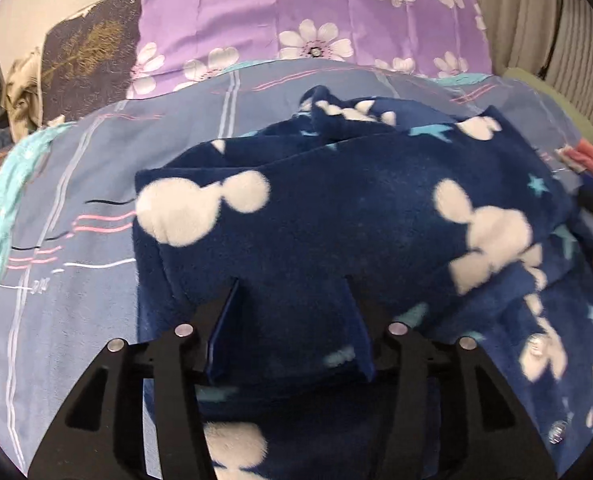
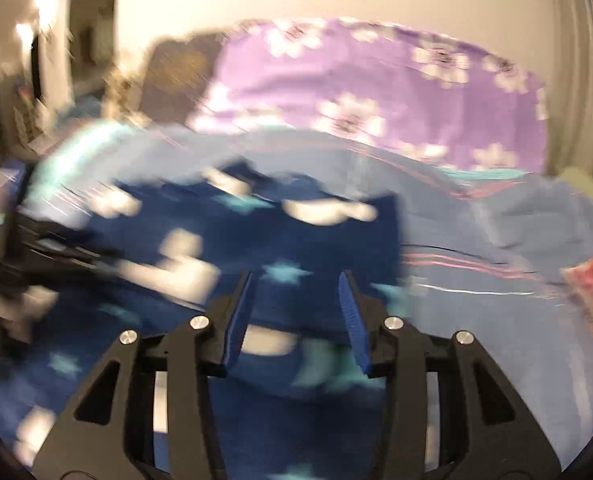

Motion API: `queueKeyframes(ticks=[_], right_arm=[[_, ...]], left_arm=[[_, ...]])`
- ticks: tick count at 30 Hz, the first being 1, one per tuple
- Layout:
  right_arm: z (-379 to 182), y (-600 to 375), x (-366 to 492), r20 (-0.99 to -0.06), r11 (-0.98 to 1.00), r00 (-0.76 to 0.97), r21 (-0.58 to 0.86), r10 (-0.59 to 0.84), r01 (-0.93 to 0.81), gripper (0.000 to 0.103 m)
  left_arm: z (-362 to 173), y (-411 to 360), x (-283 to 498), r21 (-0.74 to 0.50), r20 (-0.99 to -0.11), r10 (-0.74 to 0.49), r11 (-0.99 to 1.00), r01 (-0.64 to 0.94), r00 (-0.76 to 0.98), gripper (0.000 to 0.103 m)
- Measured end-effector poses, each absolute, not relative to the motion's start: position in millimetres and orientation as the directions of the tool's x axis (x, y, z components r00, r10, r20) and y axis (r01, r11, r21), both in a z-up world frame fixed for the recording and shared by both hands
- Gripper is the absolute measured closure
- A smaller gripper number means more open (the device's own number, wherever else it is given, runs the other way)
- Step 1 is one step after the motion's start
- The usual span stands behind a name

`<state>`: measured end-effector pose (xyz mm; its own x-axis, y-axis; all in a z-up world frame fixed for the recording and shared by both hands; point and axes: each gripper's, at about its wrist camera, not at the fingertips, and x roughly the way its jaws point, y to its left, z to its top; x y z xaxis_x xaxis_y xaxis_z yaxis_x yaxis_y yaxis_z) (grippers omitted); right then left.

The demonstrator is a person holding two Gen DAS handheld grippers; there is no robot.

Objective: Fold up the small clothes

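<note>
A dark blue fleece garment [image 1: 336,216] with white cloud shapes and teal stars lies bunched on the bed. My left gripper [image 1: 292,284] stands with its jaws wide apart, and a fold of the fleece fills the gap between them. In the blurred right wrist view the same garment [image 2: 224,240] spreads to the left and centre. My right gripper [image 2: 296,280] is open just above its near edge, with fleece between and under the fingers. The left gripper's black frame [image 2: 28,248] shows at the far left, over the garment.
The garment lies on a blue striped bed sheet [image 1: 76,240], which also shows in the right wrist view [image 2: 496,300]. A purple flowered pillow [image 1: 296,20] stands at the back. A pink cloth [image 2: 592,284] lies at the right edge. Curtains [image 1: 544,20] hang at the right.
</note>
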<state>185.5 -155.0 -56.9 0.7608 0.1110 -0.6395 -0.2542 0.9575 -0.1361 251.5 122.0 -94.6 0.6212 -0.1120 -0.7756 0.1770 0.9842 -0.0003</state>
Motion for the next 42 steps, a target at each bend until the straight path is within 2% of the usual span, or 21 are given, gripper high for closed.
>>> queueKeyframes(ticks=[1, 3, 6, 8, 11, 13, 15, 17, 19, 21, 23, 24, 25, 27, 31, 34, 35, 36, 39, 42], right_arm=[[-68.3, -159.8, 192.4, -0.675, 0.955, 0.733, -0.159, 0.079, -0.249, 0.062], [-94.5, -176.1, 200.6, -0.733, 0.96, 0.677, -0.142, 0.062, -0.241, 0.073], [-94.5, -182.7, 189.6, -0.728, 0.962, 0.685, -0.173, 0.02, -0.211, 0.082], [-94.7, -184.0, 181.7, -0.728, 0.956, 0.685, -0.206, -0.009, -0.207, 0.085], [-90.8, -198.7, 176.2, -0.727, 0.967, 0.684, -0.127, 0.06, -0.22, 0.085], [-80.7, -200.9, 172.9, -0.697, 0.966, 0.712, -0.12, 0.081, -0.227, 0.079], [-76.7, -188.0, 173.5, -0.681, 0.949, 0.73, -0.182, 0.066, -0.255, 0.054], [-81.1, -169.0, 177.8, -0.69, 0.915, 0.721, -0.249, 0.062, -0.316, 0.051], [-86.9, -150.4, 184.2, -0.683, 0.881, 0.73, -0.331, 0.023, -0.338, 0.053], [-85.6, -149.7, 192.4, -0.679, 0.883, 0.734, -0.342, 0.003, -0.32, 0.092], [-76.1, -163.5, 189.9, -0.679, 0.915, 0.734, -0.273, 0.036, -0.297, 0.094], [-74.2, -167.8, 187.5, -0.681, 0.916, 0.731, -0.27, 0.035, -0.296, 0.101], [-74.7, -171.1, 183.9, -0.684, 0.912, 0.729, -0.292, 0.011, -0.288, 0.103], [-83.0, -184.5, 175.1, -0.713, 0.9, 0.7, -0.328, -0.038, -0.285, 0.103], [-78.3, -210.8, 176.9, -0.751, 0.946, 0.66, -0.197, 0.024, -0.257, 0.103], [-48.9, -205.7, 181.3, -0.705, 0.958, 0.696, -0.086, 0.136, -0.273, 0.091], [-41.2, -199.9, 185.7, -0.695, 0.956, 0.698, -0.053, 0.172, -0.289, 0.079], [-35.8, -194.7, 189.7, -0.689, 0.952, 0.697, -0.029, 0.201, -0.303, 0.071], [-22.5, -171.5, 221.0, -0.692, 0.933, 0.657, 0.07, 0.301, -0.353, 0.072], [-23.3, -162.6, 273.2, -0.713, 0.927, 0.604, 0.186, 0.355, -0.325, 0.071]], left_arm=[[-94.5, 122.8, 250.6, -0.007, -0.776, -0.122, 0.983, 0.185, 0.619, 0.049], [-95.9, 126.0, 248.7, -0.019, -0.772, -0.138, 0.981, 0.195, 0.621, 0.049], [-94.2, 127.0, 242.9, -0.036, -0.763, -0.147, 0.982, 0.187, 0.629, 0.048], [-93.9, 124.0, 240.2, -0.026, -0.76, -0.146, 0.98, 0.195, 0.634, 0.048], [-93.9, 122.6, 238.9, -0.014, -0.758, -0.141, 0.98, 0.2, 0.637, 0.048], [-94.4, 123.3, 240.2, -0.02, -0.76, -0.142, 0.981, 0.195, 0.635, 0.047], [-94.1, 121.9, 242.9, -0.018, -0.762, -0.137, 0.982, 0.19, 0.633, 0.047], [-93.1, 118.8, 244.0, -0.013, -0.763, -0.13, 0.982, 0.186, 0.633, 0.046], [-91.8, 115.9, 244.8, -0.013, -0.763, -0.132, 0.982, 0.188, 0.633, 0.046], [-90.7, 114.0, 243.6, -0.012, -0.761, -0.133, 0.981, 0.191, 0.635, 0.045], [-88.8, 115.0, 240.1, -0.021, -0.758, -0.147, 0.979, 0.201, 0.635, 0.042], [-87.5, 115.6, 239.2, -0.026, -0.757, -0.154, 0.978, 0.206, 0.635, 0.041], [-86.0, 117.1, 237.5, -0.032, -0.755, -0.161, 0.977, 0.211, 0.636, 0.041], [-80.8, 121.2, 236.8, -0.053, -0.749, -0.177, 0.976, 0.21, 0.638, 0.041], [-63.3, 126.1, 244.8, -0.121, -0.719, -0.234, 0.969, 0.215, 0.654, 0.041], [-51.9, 125.0, 266.5, -0.124, -0.709, -0.225, 0.973, 0.196, 0.669, 0.04], [-50.6, 124.7, 273.7, -0.137, -0.71, -0.231, 0.972, 0.191, 0.665, 0.04], [-49.6, 124.1, 283.7, -0.154, -0.713, -0.24, 0.97, 0.186, 0.659, 0.04], [-49.8, 116.7, 323.6, -0.163, -0.73, -0.233, 0.972, 0.167, 0.643, 0.04], [-58.9, 106.8, 365.2, -0.193, -0.757, -0.248, 0.969, 0.155, 0.605, 0.04]])
